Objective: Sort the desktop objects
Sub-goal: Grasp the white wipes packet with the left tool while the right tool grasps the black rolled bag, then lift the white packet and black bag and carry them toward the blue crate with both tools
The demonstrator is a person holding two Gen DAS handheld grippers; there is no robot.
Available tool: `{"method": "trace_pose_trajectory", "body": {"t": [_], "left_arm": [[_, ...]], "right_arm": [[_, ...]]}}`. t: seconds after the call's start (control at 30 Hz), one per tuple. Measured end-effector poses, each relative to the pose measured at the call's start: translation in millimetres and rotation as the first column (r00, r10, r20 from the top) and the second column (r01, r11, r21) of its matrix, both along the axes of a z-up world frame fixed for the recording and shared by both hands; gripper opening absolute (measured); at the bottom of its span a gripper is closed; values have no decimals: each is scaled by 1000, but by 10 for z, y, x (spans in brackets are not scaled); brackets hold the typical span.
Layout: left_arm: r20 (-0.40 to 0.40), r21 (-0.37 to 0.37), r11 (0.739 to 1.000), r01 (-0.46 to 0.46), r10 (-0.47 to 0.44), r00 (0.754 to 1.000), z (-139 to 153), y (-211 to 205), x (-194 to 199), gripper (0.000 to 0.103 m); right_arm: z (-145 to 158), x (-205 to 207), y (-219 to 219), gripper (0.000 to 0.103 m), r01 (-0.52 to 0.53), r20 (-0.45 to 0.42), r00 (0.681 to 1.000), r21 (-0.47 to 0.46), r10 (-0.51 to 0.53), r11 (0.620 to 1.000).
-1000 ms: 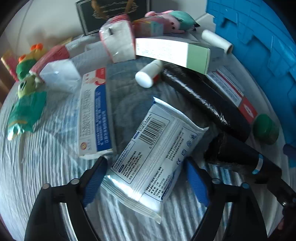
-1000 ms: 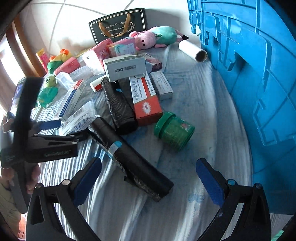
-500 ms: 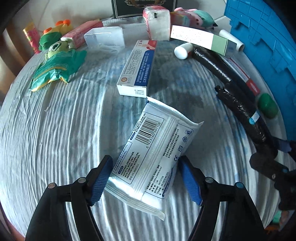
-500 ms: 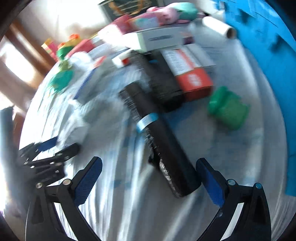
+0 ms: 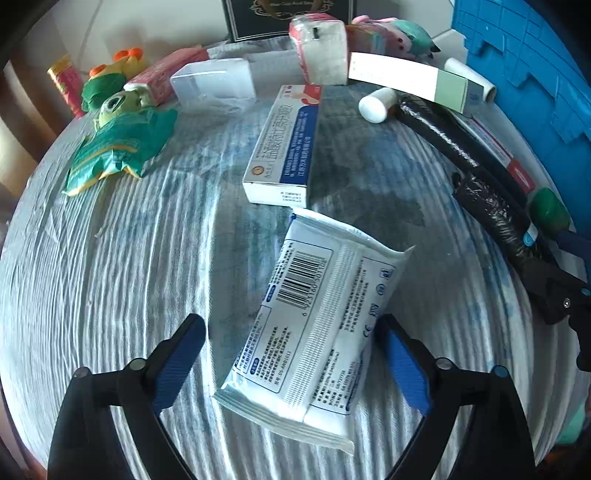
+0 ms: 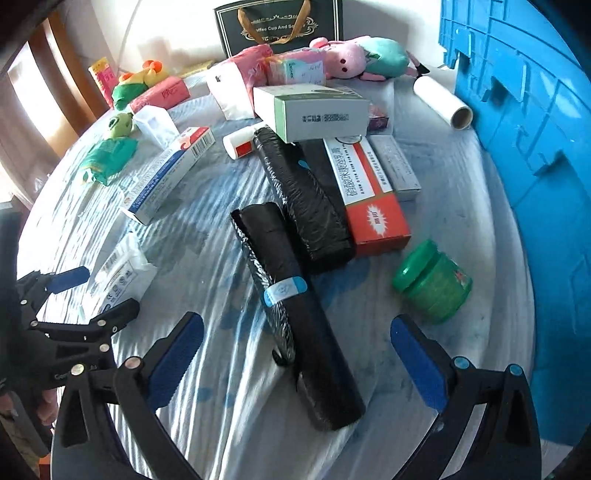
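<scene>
Between our wide-open left gripper (image 5: 290, 345) fingers, we're centring the white plastic wipes pack (image 5: 317, 325) before squeezing across its width.

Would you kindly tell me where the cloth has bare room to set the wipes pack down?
Bare cloth lies left of the wipes pack, below the green pouch, and between the green jar and blue crate. The far end by the black gift bag is crowded.

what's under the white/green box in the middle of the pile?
The white and green box rests on the far end of a black bag roll and the red and white box. Anything further beneath is hidden.
</scene>
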State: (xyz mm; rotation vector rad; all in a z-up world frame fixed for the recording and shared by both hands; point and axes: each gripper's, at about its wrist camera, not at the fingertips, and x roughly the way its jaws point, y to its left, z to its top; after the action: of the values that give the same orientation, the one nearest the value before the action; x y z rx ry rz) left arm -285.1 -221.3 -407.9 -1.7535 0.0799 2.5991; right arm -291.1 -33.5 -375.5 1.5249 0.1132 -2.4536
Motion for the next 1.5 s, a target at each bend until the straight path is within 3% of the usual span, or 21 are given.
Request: {"method": "trace_pose_trajectory", "body": {"t": [0.07,0.13,0.17,0.4,0.47,0.57,0.77,0.97,1.17,1.5], "left_arm": [[-1,35,999,-18,18,1000,-29,-57,13,99],[-3,45,999,-18,18,1000,-34,-74,14,98],[-8,39,999,-14,14,1000,-29,-66,18,98],[-20,46,999,-27,28,999,-26,-64,1,98],[-25,51,998,-25,26,999,-11,-39,8,94],[-32,51,999,-14,16,999,52,67,25,62],[-29,33,998,-46,47,998,142,75,46,50],[-66,44,998,-55,57,996,364,-21,61,48],[-115,86,995,-58,68,991,680,-124,93,46],[-318,95,995,-19,48,947,1598,-311,253,45]], "right_arm": [[-35,-37,-10,93,-10,1,1000,12,10,1000],[-73,-74,-22,50,-20,3,1000,25,19,1000],[-112,-94,-45,46,-26,14,1000,35,25,999],[-213,-119,-88,44,-34,15,999,65,33,997],[-214,-109,-101,45,-37,5,999,76,37,996],[-217,-96,-112,44,-33,-2,999,87,34,996],[-197,-58,-125,39,-20,7,1000,76,19,997],[-67,19,-154,33,-30,6,1000,37,30,999],[258,78,-215,33,-26,-51,998,37,28,999],[1030,230,-398,33,-26,-192,981,28,31,999]]}}
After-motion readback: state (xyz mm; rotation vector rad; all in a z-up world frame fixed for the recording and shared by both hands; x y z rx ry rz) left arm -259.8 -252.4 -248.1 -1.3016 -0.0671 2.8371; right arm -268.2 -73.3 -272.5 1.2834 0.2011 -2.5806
